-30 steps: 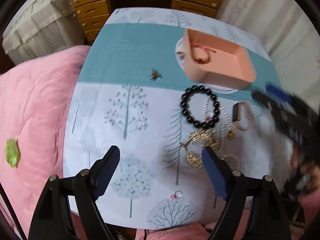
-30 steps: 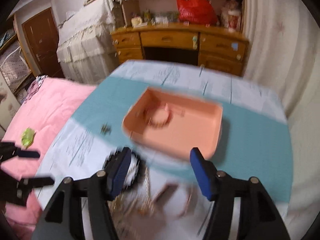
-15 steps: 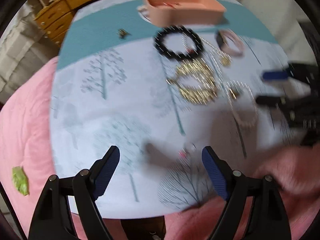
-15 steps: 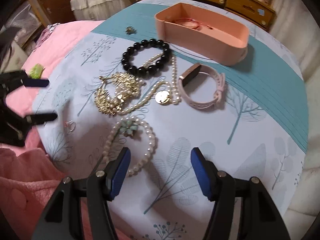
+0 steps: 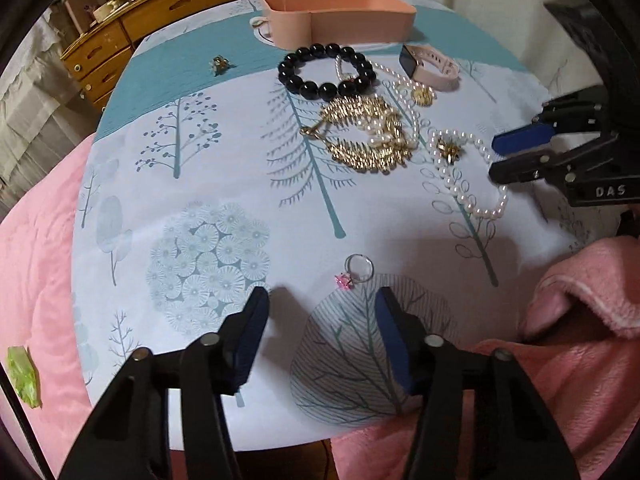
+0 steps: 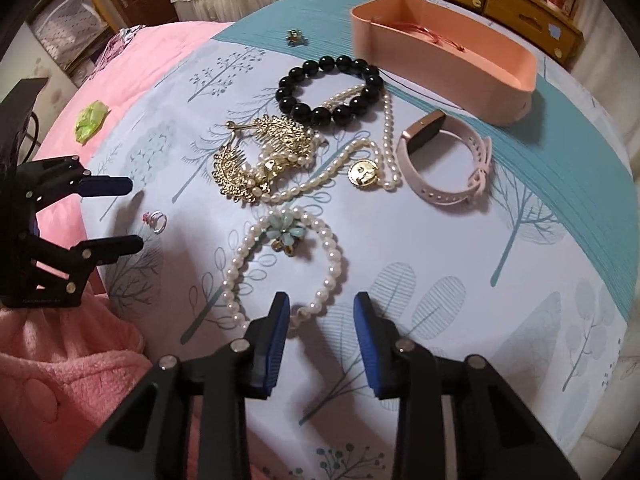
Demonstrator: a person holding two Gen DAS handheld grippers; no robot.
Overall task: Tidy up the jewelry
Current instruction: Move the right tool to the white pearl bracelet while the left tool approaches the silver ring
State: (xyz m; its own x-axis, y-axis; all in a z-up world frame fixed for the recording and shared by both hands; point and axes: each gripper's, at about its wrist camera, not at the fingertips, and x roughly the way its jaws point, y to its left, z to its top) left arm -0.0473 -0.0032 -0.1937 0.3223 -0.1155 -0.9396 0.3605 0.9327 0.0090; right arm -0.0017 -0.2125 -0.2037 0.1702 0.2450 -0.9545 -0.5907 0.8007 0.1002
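Observation:
Jewelry lies on a tree-print cloth. A small silver ring with a pink charm [image 5: 357,271] lies just ahead of my open left gripper [image 5: 320,312]; it also shows in the right wrist view [image 6: 157,221]. A pearl bracelet with a flower [image 6: 285,266] lies just ahead of my open right gripper [image 6: 322,316]. Beyond lie a gold comb [image 6: 260,160], a black bead bracelet [image 6: 330,90], a pearl necklace with a gold pendant [image 6: 362,172] and a pink watch [image 6: 444,164]. The pink tray [image 6: 448,54] at the far side holds a red piece.
A small brooch [image 5: 219,65] lies apart on the teal stripe. A pink blanket [image 5: 32,264] lies to the left with a green scrap [image 5: 22,376] on it. A wooden dresser [image 5: 168,12] stands behind the table. Pink fleece [image 5: 584,320] lies at the near edge.
Both grippers have dropped low toward the table's near edge. The left has closed in on the ring, the right on the pearl bracelet. Both jaws have narrowed somewhat.

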